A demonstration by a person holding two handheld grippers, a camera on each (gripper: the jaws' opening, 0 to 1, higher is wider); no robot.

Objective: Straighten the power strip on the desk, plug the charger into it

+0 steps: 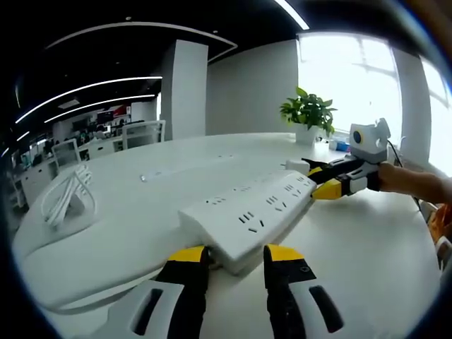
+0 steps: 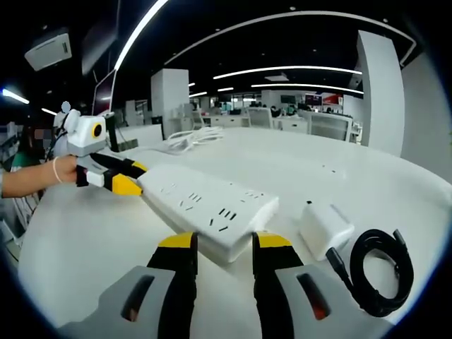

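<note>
While each gripper clamps one end, power strip hangs above desk

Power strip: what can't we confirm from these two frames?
- Power strip: the near end sits between the left hand-held gripper jaws in the left gripper view, so jaw contact there is unclear.
- In the right gripper view its other end is hidden between the right hand-held gripper jaws.
- Charger: prongs hidden on its far side.
- Black cable: cut off by the picture's edge.
</note>
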